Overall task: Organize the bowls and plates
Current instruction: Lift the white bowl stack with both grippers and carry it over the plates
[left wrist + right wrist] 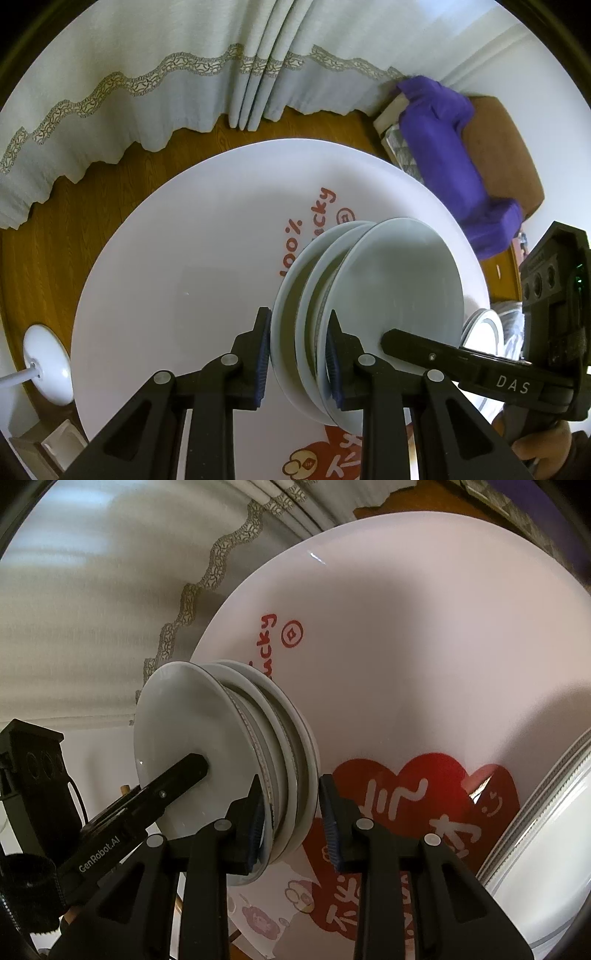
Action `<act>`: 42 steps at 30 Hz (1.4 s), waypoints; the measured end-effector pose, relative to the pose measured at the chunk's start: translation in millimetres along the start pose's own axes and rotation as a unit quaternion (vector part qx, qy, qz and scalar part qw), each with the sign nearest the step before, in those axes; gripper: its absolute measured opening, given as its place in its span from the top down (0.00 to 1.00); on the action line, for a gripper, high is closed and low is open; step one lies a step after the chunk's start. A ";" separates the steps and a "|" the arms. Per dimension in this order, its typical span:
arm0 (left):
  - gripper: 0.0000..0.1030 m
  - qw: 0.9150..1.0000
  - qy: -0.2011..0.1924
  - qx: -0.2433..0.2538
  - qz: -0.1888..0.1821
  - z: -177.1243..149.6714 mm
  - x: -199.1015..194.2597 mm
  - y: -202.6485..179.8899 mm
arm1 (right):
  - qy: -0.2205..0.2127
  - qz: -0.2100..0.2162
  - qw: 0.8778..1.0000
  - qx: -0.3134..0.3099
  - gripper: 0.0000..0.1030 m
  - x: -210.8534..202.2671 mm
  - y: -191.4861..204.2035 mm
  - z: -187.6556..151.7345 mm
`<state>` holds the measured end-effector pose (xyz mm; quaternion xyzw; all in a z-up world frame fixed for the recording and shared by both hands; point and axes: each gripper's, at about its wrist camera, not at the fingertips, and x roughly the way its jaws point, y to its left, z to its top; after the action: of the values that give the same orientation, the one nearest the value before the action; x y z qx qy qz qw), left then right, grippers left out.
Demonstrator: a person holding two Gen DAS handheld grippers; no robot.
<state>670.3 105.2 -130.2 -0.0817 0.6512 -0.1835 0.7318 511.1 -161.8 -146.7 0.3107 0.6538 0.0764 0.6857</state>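
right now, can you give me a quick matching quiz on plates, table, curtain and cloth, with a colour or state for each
Things:
1 plates
2 table
3 curtain
4 cloth

Colour or state:
a purple
b white with red print
c pale with a lace trim
d clamped on edge by the left gripper and the right gripper

Pairs: 1-d, 2-b, 3-c, 4-a
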 end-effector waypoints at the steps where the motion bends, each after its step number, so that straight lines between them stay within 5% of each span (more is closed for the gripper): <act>1: 0.78 1.000 0.000 0.001 -0.001 -0.7 -0.1 -0.2 | 0.000 0.000 1.000 0.001 0.73 -0.5 -0.6 -1.2; 22: 0.79 1.000 -0.010 0.025 -0.001 -15.7 -8.9 -14.6 | -0.001 0.007 1.000 -0.006 0.73 -1.4 -3.5 -10.1; 42: 0.79 0.998 -0.046 0.049 -0.003 -91.2 -35.3 -104.4 | -0.031 0.014 0.999 -0.026 0.73 -49.6 -30.3 -44.6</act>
<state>560.7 33.4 -72.7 -0.0555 0.6067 -0.2133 0.7638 453.2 -196.6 -118.4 0.3037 0.6255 0.0930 0.7127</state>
